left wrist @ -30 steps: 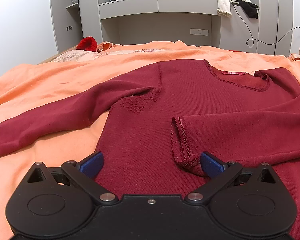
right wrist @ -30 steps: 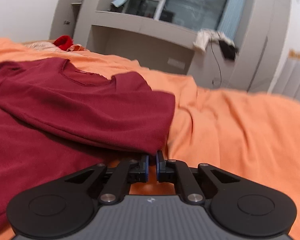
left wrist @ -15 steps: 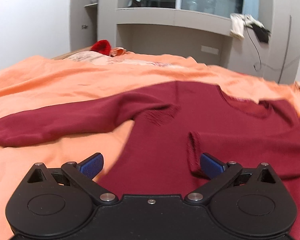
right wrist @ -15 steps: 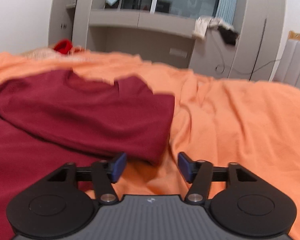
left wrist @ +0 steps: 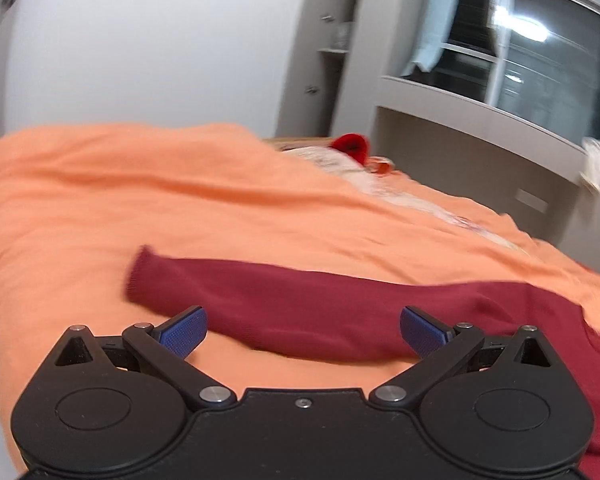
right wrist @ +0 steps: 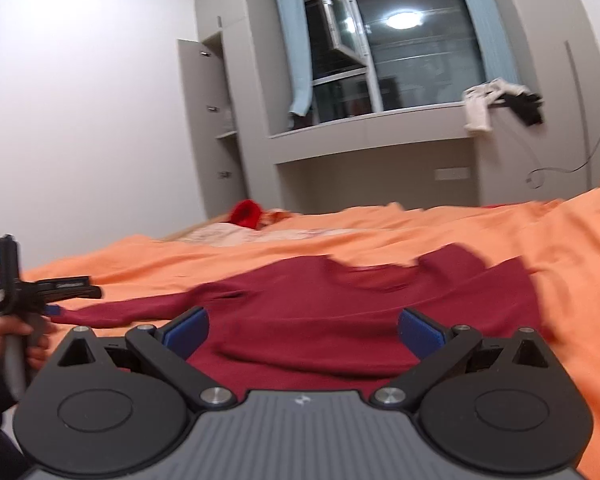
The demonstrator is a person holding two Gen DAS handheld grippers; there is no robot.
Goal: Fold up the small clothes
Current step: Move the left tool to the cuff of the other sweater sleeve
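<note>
A dark red knit sweater (right wrist: 340, 304) lies flat on the orange bed cover (right wrist: 572, 240). Its right sleeve is folded across the body. Its left sleeve (left wrist: 300, 300) stretches out to the left, cuff (left wrist: 138, 276) on the cover. My left gripper (left wrist: 302, 326) is open and empty, just above the outstretched sleeve. It also shows at the left edge of the right wrist view (right wrist: 54, 298). My right gripper (right wrist: 302, 330) is open and empty, low over the folded part of the sweater.
A red item (right wrist: 246, 212) and a patterned cloth (right wrist: 220, 236) lie at the far end of the bed. Grey wardrobe and window ledge (right wrist: 372, 128) stand behind, with clothes (right wrist: 500, 100) hanging off the ledge. The orange cover (left wrist: 100, 184) spreads left of the sleeve.
My left gripper has swung left from the sweater body to the outstretched sleeve. My right gripper opened, let go of the folded sleeve and pulled back, turning left.
</note>
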